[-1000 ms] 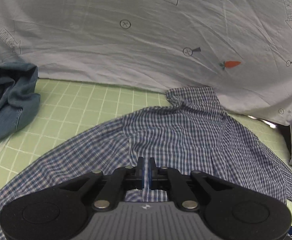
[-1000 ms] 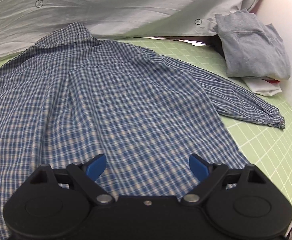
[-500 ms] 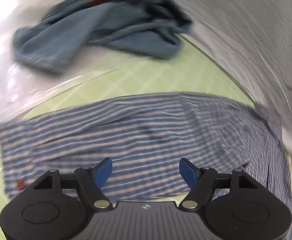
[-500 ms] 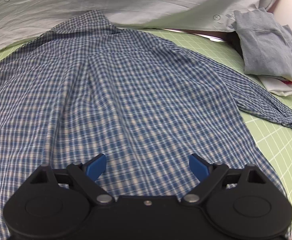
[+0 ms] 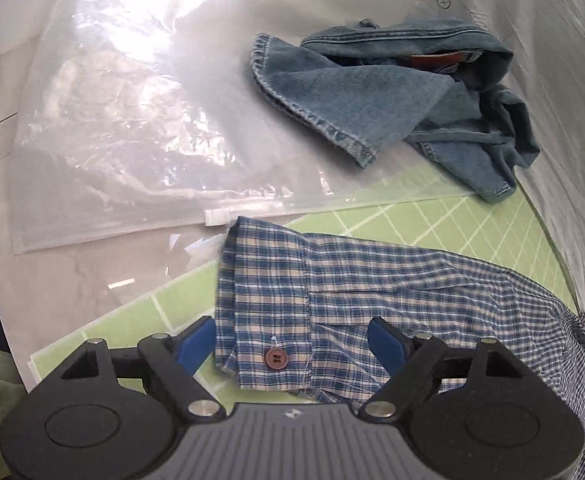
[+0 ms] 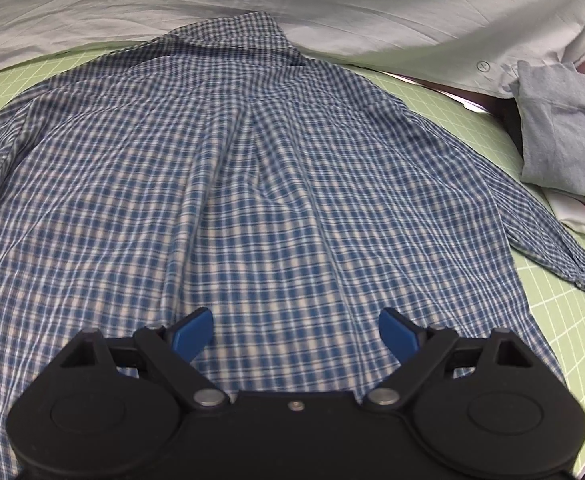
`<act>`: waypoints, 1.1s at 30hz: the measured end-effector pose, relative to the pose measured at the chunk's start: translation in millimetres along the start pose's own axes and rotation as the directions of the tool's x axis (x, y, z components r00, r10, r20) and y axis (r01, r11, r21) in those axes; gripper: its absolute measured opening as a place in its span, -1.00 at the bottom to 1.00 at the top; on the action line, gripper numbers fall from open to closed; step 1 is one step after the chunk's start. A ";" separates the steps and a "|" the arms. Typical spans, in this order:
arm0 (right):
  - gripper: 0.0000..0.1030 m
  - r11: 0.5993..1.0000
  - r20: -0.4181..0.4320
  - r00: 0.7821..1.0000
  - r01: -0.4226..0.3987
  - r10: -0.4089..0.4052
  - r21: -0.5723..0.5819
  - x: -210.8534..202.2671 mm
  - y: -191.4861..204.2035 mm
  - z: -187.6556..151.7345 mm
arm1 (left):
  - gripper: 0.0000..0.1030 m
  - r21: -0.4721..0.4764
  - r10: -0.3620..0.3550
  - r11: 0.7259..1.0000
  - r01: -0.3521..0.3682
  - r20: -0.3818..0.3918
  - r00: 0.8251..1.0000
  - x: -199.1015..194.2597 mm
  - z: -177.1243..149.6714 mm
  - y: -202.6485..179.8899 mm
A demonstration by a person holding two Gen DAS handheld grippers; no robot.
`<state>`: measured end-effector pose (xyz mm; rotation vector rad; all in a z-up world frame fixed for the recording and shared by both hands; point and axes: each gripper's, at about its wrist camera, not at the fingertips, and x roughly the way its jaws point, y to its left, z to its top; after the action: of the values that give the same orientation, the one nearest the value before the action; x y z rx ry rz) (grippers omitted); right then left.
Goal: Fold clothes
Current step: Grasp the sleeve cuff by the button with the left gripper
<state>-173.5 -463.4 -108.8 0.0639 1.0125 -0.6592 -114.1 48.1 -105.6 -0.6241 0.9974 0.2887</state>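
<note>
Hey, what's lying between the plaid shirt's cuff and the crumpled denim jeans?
In the left wrist view, a clear plastic zip bag and a strip of green grid mat lie between the cuff and the jeans; no other clothing.

We see bright, even overhead light. Strong glare whitens the clear plastic bag (image 5: 132, 112) at upper left. Fisheye bending curves the edges and darkens corners. The plaid shirt (image 6: 252, 184) looks slightly soft; shadows are faint.

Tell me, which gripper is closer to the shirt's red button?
Left. The left gripper hangs right over the red button, jaws opening around the cuff. The right gripper hovers over the shirt's back, no button in sight.
</note>
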 end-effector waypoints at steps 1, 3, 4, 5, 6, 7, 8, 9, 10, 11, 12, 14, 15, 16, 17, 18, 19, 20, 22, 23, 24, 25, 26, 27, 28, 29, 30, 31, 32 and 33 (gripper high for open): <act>0.76 1.000 0.001 1.000 0.000 0.000 -0.006 -1.4 1.6 -0.6 | 0.76 0.012 0.001 1.000 -0.001 0.002 1.000 1.3 0.0 -2.0; 0.76 1.000 0.002 1.000 0.001 -0.001 -0.014 -3.4 5.3 -1.9 | 0.82 0.042 0.013 0.999 -0.013 0.006 1.000 3.4 -0.7 -8.1; 0.76 1.000 0.003 1.000 0.003 -0.003 -0.015 -4.5 6.3 -2.2 | 0.84 0.054 0.019 0.998 -0.019 0.009 1.000 4.3 -1.7 -10.8; 0.76 1.000 0.004 1.000 0.005 -0.005 -0.015 -5.5 6.8 -2.3 | 0.86 0.063 0.024 0.998 -0.025 0.014 1.000 4.8 -2.7 -13.1; 0.76 1.000 0.005 1.000 0.008 -0.008 -0.014 -6.9 7.5 -2.6 | 0.89 0.073 0.029 0.997 -0.030 0.019 0.999 5.6 -4.3 -15.1; 0.76 1.000 0.006 1.000 0.011 -0.011 -0.013 -8.2 7.4 -3.0 | 0.90 0.082 0.033 0.996 -0.035 0.024 0.999 6.2 -5.8 -16.8; 0.76 1.000 0.006 1.000 0.013 -0.013 -0.011 -9.1 6.8 -3.5 | 0.90 0.093 0.039 0.995 -0.042 0.030 0.999 6.8 -7.5 -18.4; 0.76 1.000 0.006 1.000 0.015 -0.015 -0.009 -9.6 6.5 -3.9 | 0.90 0.104 0.047 0.993 -0.050 0.035 0.998 7.7 -9.0 -20.3; 0.76 1.000 0.006 1.000 0.017 -0.017 -0.007 -9.7 6.5 -4.2 | 0.90 0.117 0.057 0.991 -0.061 0.039 0.998 8.5 -10.5 -22.5; 0.76 1.000 0.005 1.000 0.018 -0.018 -0.006 -9.2 5.9 -3.8 | 0.90 0.129 0.068 0.989 -0.073 0.044 0.997 9.2 -12.1 -24.8; 0.76 1.000 0.003 1.000 0.018 -0.018 -0.005 -8.9 5.2 -3.6 | 0.89 0.143 0.081 0.986 -0.088 0.048 0.996 10.1 -13.9 -27.4; 0.76 1.000 0.001 1.000 0.018 -0.018 -0.005 -9.0 5.7 -4.3 | 0.81 0.173 0.120 0.976 -0.128 0.060 0.991 11.1 -17.5 -33.4; 0.76 1.000 0.000 1.000 0.018 -0.018 -0.006 -9.1 6.1 -4.6 | 0.66 0.191 0.143 0.970 -0.154 0.069 0.987 11.4 -19.2 -36.3; 0.76 1.000 0.001 1.000 0.017 -0.017 -0.007 -9.1 6.4 -4.9 | 0.57 0.208 0.167 0.961 -0.180 0.080 0.983 11.5 -21.0 -39.1; 0.76 1.000 0.001 1.000 0.016 -0.016 -0.009 -8.8 6.9 -4.9 | 0.43 0.226 0.190 0.952 -0.206 0.091 0.978 11.7 -22.8 -41.9; 0.76 1.000 0.001 1.000 0.016 -0.016 -0.011 -8.4 7.5 -4.8 | 0.35 0.231 0.199 0.949 -0.216 0.095 0.975 11.7 -23.2 -43.1; 0.76 1.000 0.003 1.000 0.017 -0.017 -0.014 -8.3 8.0 -4.8 | 0.32 0.234 0.204 0.947 -0.221 0.097 0.974 11.6 -23.2 -43.9; 0.76 1.000 0.006 1.000 0.020 -0.020 -0.021 -8.5 8.4 -5.3 | 0.20 0.238 0.209 0.944 -0.227 0.100 0.973 11.6 -23.3 -44.8; 0.76 0.999 0.008 1.000 0.021 -0.021 -0.030 -8.1 9.9 -5.8 | -0.01 0.245 0.208 0.943 -0.227 0.102 0.973 10.9 -23.4 -46.8; 0.76 0.999 0.008 1.000 0.020 -0.019 -0.031 -7.7 10.8 -5.9 | -0.19 0.242 0.198 0.946 -0.217 0.100 0.975 10.6 -23.1 -47.2; 0.76 0.999 0.008 1.000 0.018 -0.017 -0.031 -7.3 11.1 -5.9 | -0.36 0.238 0.188 0.949 -0.207 0.099 0.977 10.2 -22.8 -47.5; 0.76 0.999 0.008 1.000 0.015 -0.015 -0.029 -6.8 11.0 -6.0 | -0.44 0.233 0.178 0.952 -0.196 0.097 0.979 9.8 -22.6 -47.7; 0.76 1.000 0.008 1.000 0.015 -0.015 -0.027 -6.3 10.5 -6.0 | -0.57 0.228 0.168 0.956 -0.185 0.092 0.982 9.9 -22.9 -49.1; 0.76 1.000 0.008 1.000 0.016 -0.016 -0.025 -5.6 9.7 -6.1 | -0.62 0.225 0.161 0.958 -0.177 0.088 0.983 10.2 -23.3 -50.1; 0.76 1.000 0.009 1.000 0.017 -0.016 -0.023 -5.0 8.8 -6.2 | -0.65 0.223 0.154 0.960 -0.169 0.084 0.984 10.5 -23.8 -51.0; 0.76 1.000 0.009 1.000 0.017 -0.017 -0.020 -4.4 8.0 -6.3 | -0.68 0.217 0.139 0.964 -0.153 0.076 0.987 10.4 -23.9 -51.3; 0.76 1.000 0.009 1.000 0.018 -0.018 -0.015 -3.6 6.8 -6.7 | -0.70 0.209 0.122 0.969 -0.134 0.068 0.990 10.2 -23.9 -51.3; 0.76 1.000 0.008 1.000 0.020 -0.020 -0.009 -2.6 5.3 -6.9 | -0.70 0.195 0.099 0.975 -0.108 0.054 0.994 10.1 -23.6 -51.0; 0.76 1.000 0.008 1.000 0.023 -0.023 -0.001 -1.8 3.5 -7.0 | -0.70 0.184 0.079 0.979 -0.084 0.038 0.996 10.6 -23.3 -52.0; 0.76 1.000 0.007 1.000 0.026 -0.026 0.006 -1.0 1.5 -7.2 | -0.71 0.185 0.069 0.980 -0.072 0.027 0.997 11.2 -23.4 -54.8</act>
<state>-178.6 -459.2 -112.3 0.0539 1.0058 -0.6853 -97.1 -10.1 -104.7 -0.4160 1.0149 0.2605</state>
